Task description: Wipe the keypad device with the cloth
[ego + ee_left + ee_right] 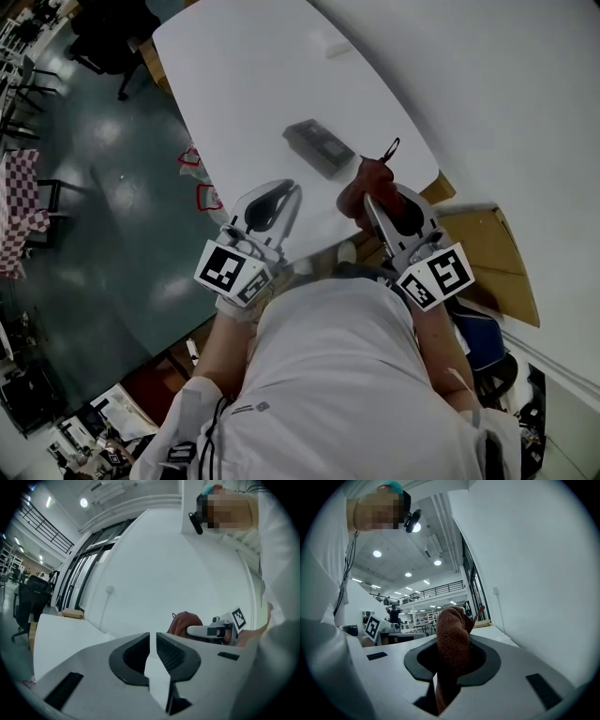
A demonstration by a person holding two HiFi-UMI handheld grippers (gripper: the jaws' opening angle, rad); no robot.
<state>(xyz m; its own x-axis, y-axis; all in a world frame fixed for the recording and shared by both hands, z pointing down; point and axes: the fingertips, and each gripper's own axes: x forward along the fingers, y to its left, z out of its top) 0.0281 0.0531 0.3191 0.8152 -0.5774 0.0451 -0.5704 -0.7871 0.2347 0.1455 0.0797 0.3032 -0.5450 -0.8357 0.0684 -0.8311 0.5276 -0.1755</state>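
Note:
The dark keypad device (pixel 319 147) lies flat on the white table (pixel 253 75), just beyond both grippers. My right gripper (pixel 368 199) is shut on a reddish-brown cloth (pixel 361 181), bunched up between the jaws with a small loop sticking out past them. The right gripper view shows the cloth (pixel 451 625) filling the gap of that gripper (pixel 452 649). My left gripper (pixel 292 189) hovers over the table's near edge, to the left of the device. Its jaws stand together with nothing between them (pixel 152 637). From the left gripper view, the cloth (pixel 185 620) shows at the right.
The table's near edge runs diagonally under both grippers, with grey-green floor to its left. A dark office chair (pixel 103 37) stands at the far left corner. Red-and-white items (pixel 199 178) lie on the floor. A cardboard board (pixel 492 253) leans at the right. A small white object (pixel 337 47) sits far back on the table.

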